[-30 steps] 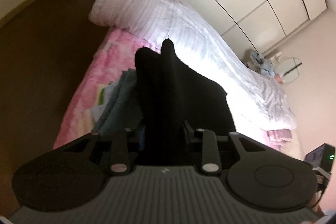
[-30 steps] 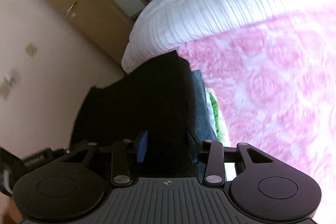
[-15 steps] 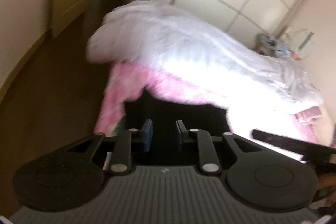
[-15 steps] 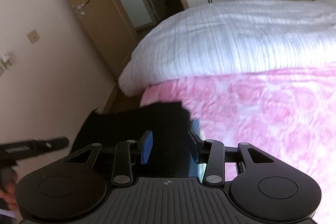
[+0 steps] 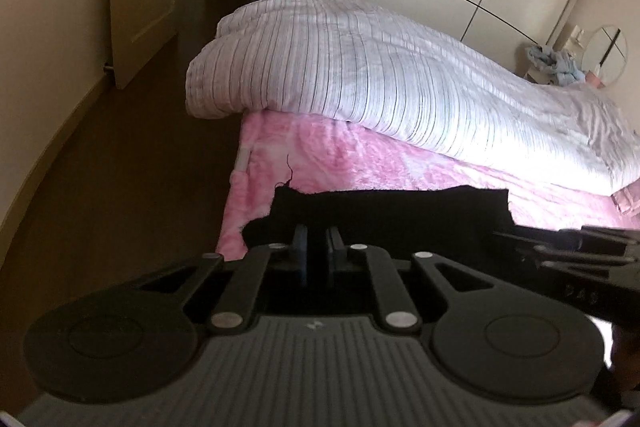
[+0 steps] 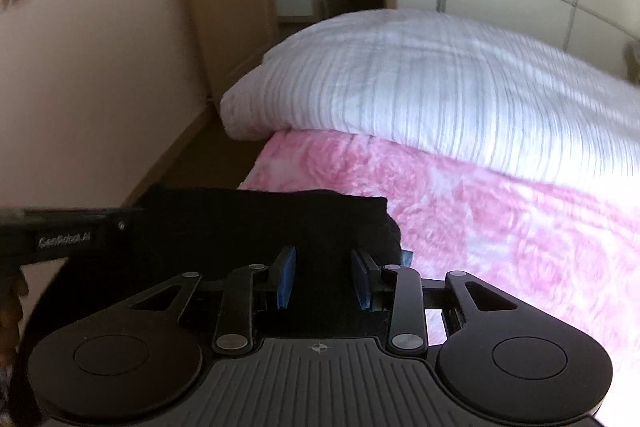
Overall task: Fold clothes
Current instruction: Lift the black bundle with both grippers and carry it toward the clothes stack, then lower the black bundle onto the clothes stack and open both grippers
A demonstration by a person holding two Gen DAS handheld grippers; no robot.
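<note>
black garment (image 5: pixel 384 215): matt knit cloth | blanket (image 5: pixel 360 163): pink fleecy plush | duvet (image 5: pixel 380 75): ribbed cloth

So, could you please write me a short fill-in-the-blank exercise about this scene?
1. The garment held by both grippers is ____ in colour.
2. The bed's blanket under the striped duvet is ____.
3. The left gripper is ____ on the garment.

Missing words: black; pink; shut

Black garment (image 5: pixel 392 215), pink floral blanket (image 5: pixel 360 163)
</note>
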